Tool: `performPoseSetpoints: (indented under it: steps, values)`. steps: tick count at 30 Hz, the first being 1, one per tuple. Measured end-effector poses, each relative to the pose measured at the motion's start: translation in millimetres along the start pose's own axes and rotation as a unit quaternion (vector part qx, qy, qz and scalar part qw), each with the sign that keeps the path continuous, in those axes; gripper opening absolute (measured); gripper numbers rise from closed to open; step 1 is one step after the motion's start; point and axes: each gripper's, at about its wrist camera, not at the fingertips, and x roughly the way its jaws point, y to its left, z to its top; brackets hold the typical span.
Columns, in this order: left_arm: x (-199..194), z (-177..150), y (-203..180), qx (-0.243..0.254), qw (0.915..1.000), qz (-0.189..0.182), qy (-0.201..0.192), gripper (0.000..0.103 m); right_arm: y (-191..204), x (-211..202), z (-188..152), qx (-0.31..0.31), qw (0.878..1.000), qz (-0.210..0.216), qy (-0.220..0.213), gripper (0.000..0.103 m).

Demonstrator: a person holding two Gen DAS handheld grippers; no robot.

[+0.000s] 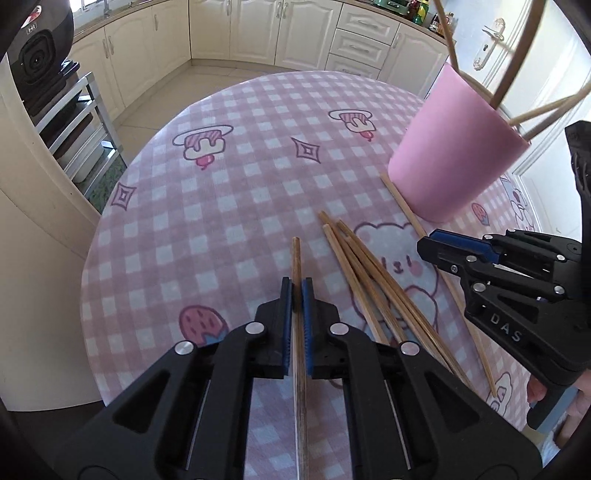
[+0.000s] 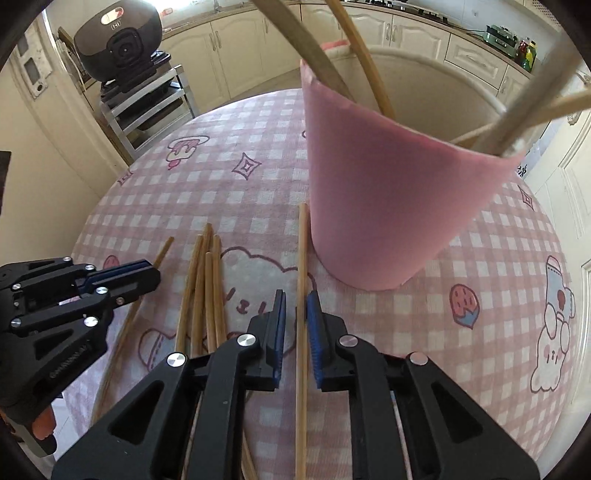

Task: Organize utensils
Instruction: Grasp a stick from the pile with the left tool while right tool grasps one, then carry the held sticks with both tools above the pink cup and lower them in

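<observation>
My left gripper is shut on one wooden chopstick, which lies along the pink checked tablecloth and pokes out past the pads. Just right of it lies a loose bundle of several chopsticks. My right gripper stands open around a single chopstick on the cloth, with a gap at each pad. That chopstick runs up to the foot of the pink cup, which holds several chopsticks leaning out of its top. The left gripper shows at the left in the right wrist view.
The round table's edge curves close on the left side. A black appliance sits on a metal rack beyond it. Cream kitchen cabinets line the back, and a white door stands at the right.
</observation>
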Motion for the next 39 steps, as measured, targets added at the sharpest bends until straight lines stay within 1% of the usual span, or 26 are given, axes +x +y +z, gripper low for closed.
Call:
performPoseSetpoints:
  steps: [3, 5, 6, 9, 10, 12, 15, 17, 20, 25, 31, 34, 39]
  values:
    - [2.4, 1.6, 1.4, -0.001, 1.0000, -0.005, -0.002, 0.005, 2.4, 2.5, 3.5, -0.007, 1.000, -0.002, -0.001, 0.011]
    - [3.7, 2.4, -0.2, 0.002, 1.0000, -0.006, -0.003, 0.005, 1.3, 3.9, 4.4, -0.003, 1.000, -0.001, -0.009, 0.006]
    - [3.6, 2.7, -0.9, 0.003, 1.0000, -0.008, -0.003, 0.005, 0.0, 4.2, 4.0, 0.001, 1.000, 0.003, -0.013, 0.005]
    - [-1.0, 4.1, -2.4, 0.005, 0.9999, -0.011, -0.011, 0.005, 0.4, 0.7, 2.9, 0.009, 0.999, 0.017, -0.028, 0.004]
    - [-4.4, 4.6, -3.5, 0.006, 0.9998, -0.013, -0.014, 0.005, -0.9, -4.5, 2.0, 0.013, 0.999, 0.019, -0.037, 0.004]
    - [-12.0, 6.6, -7.5, 0.010, 0.9996, -0.016, -0.022, 0.005, -2.9, -17.6, 0.1, 0.019, 0.998, 0.038, -0.050, 0.004]
    - [-29.9, 7.9, -11.8, 0.012, 0.9989, -0.025, -0.038, 0.005, -2.5, -42.0, -3.9, 0.015, 0.996, 0.054, -0.074, 0.004]
    - [-46.4, 8.4, -15.6, 0.017, 0.9980, -0.028, -0.054, 0.005, -1.4, -58.5, -5.9, 0.015, 0.994, 0.065, -0.091, 0.004]
    - [-73.2, 8.4, -21.7, 0.022, 0.9959, -0.039, -0.079, 0.005, 0.6, -85.3, -11.2, 0.011, 0.991, 0.071, -0.117, 0.005]
    - [-124.9, 4.9, -34.8, 0.033, 0.9892, -0.059, -0.130, 0.005, 3.4, -128.2, -20.2, 0.006, 0.984, 0.076, -0.160, 0.005]
    - [-176.4, -4.9, -50.1, 0.051, 0.9788, -0.071, -0.185, 0.005, 3.8, -172.2, -35.1, 0.002, 0.976, 0.071, -0.208, 0.004]
    - [-195.9, -7.8, -56.3, 0.057, 0.9738, -0.078, -0.206, 0.005, 2.1, -187.2, -41.4, 0.008, 0.971, 0.065, -0.230, 0.004]
    - [-216.3, -8.7, -65.2, 0.059, 0.9660, -0.084, -0.237, 0.005, -1.9, -212.9, -51.2, 0.017, 0.963, 0.052, -0.265, 0.004]
